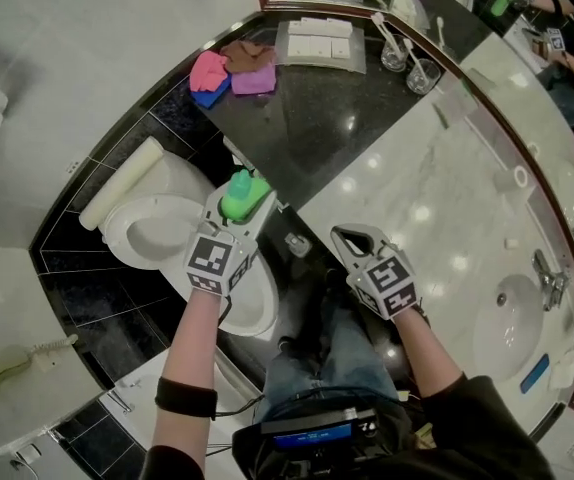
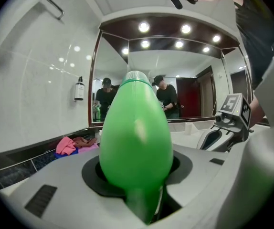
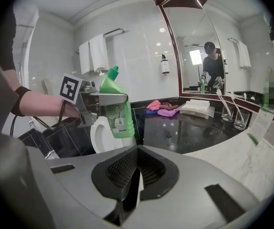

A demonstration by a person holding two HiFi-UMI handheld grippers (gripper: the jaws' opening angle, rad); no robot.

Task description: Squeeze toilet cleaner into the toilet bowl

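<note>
Head view: left claw (image 1: pixel 237 208) grips the green cleaner bottle (image 1: pixel 244 194) at frame centre, just right of the toilet bowl (image 1: pixel 117 236); right claw (image 1: pixel 352 240) closed, empty, farther right. Left gripper view: bottle fills the jaws. Right gripper view: bottle's long axis approx. vertical, nozzle up, bowl at its lower left.

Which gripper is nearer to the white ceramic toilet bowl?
Left. The left gripper, holding the green plastic bottle, hangs over the bowl; the shut right gripper is beside it.

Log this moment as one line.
left gripper: shut on green bottle, upright near toilet | right gripper: shut, empty
</note>
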